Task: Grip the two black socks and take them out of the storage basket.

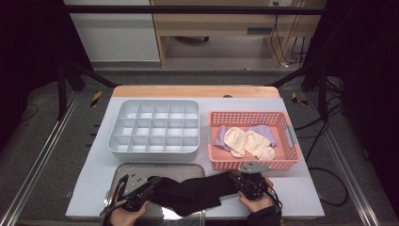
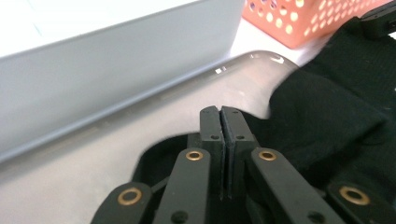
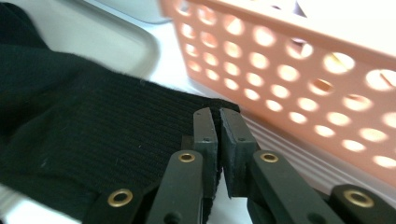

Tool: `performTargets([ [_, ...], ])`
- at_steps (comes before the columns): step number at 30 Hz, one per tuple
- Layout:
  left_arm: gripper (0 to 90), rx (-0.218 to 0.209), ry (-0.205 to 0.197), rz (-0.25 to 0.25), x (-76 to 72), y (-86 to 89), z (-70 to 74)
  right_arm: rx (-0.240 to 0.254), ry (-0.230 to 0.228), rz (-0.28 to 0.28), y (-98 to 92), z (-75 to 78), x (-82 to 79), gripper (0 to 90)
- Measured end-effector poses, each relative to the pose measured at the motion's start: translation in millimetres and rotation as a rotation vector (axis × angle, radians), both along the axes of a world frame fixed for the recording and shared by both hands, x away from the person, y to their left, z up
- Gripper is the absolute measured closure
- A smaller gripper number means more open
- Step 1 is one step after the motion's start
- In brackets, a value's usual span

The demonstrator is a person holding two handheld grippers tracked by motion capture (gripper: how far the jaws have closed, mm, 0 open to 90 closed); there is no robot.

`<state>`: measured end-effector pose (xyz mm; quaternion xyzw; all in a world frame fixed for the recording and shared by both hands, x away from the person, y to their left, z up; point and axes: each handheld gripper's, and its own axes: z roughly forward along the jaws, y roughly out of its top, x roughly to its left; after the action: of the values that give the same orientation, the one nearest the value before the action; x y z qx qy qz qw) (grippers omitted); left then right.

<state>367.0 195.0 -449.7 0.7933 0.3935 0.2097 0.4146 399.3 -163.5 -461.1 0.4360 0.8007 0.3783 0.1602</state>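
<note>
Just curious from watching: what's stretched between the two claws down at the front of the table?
A black sock spans from the left claw to the right claw, lying partly over the metal tray, as the high view shows.

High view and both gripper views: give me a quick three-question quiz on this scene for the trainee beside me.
1. True or false: the black sock lies in the orange basket.
2. What colour is the divided organizer tray? A) grey B) green C) red
3. Which tongs grip the sock?

Key
1. False. The sock stretches over the metal tray at the table's near edge; the basket holds cream socks and purple socks.
2. A.
3. Both: the left tongs and the right tongs are each shut on sock fabric, one at each end.
</note>
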Motion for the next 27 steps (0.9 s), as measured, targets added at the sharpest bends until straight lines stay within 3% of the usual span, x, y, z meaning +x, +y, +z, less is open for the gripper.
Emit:
performTargets([
  [2, 86.2, 0.025, 0.011, -0.001, 0.7, -2.3, -3.4, -0.019, 0.022, -0.018, 0.4, -4.7, 3.5, 83.5],
  [3, 83.5, 0.055, 0.026, -0.002, 1.5, -4.3, -6.8, -0.053, 0.031, -0.016, 2.5, -9.6, 5.9, 80.1],
  [5, 81.5, 0.06, 0.033, -0.001, 1.8, -4.0, -7.3, -0.055, 0.024, -0.015, 3.1, -10.1, 6.1, 77.7],
  [6, 77.4, 0.057, 0.031, 0.004, 1.9, -3.1, -6.9, -0.05, 0.01, -0.013, 2.5, -9.2, 6.0, 74.0],
  [7, 70.4, 0.044, 0.035, 0.014, 2.5, -0.8, -5.4, -0.014, -0.007, -0.018, 0.0, -5.8, 4.0, 69.4],
  [12, 59.9, 0.019, 0.059, 0.025, 5.7, 3.7, -3.9, 0.039, -0.025, -0.003, -7.3, -2.4, -0.5, 62.4],
  [16, 57.9, 0.018, 0.111, 0.022, 10.3, 4.4, -8.5, 0.075, 0.003, 0.007, -11.9, 0.8, -2.6, 59.0],
  [18, 57.8, 0.009, 0.122, 0.023, 11.1, 4.7, -9.6, 0.037, 0.005, 0.012, -12.4, 1.0, -3.2, 57.6],
  [20, 57.8, 0.011, 0.129, 0.017, 11.5, 5.4, -10.0, 0.0, 0.035, 0.003, -13.0, -0.2, -3.4, 55.3],
  [22, 57.8, 0.012, 0.133, 0.018, 11.8, 5.9, -10.8, -0.003, 0.044, -0.006, -14.2, -1.5, -4.4, 51.6],
  [23, 57.8, 0.01, 0.135, 0.016, 12.1, 6.1, -11.3, -0.005, 0.01, -0.031, -14.4, -1.1, -6.0, 49.7],
  [24, 57.9, 0.009, 0.137, 0.015, 12.6, 6.3, -11.8, 0.003, -0.003, -0.035, -14.6, 1.0, -7.2, 53.1],
  [27, 57.9, 0.002, 0.151, 0.01, 13.8, 6.5, -13.1, 0.031, 0.024, -0.029, -16.4, 4.6, -9.2, 58.4],
])
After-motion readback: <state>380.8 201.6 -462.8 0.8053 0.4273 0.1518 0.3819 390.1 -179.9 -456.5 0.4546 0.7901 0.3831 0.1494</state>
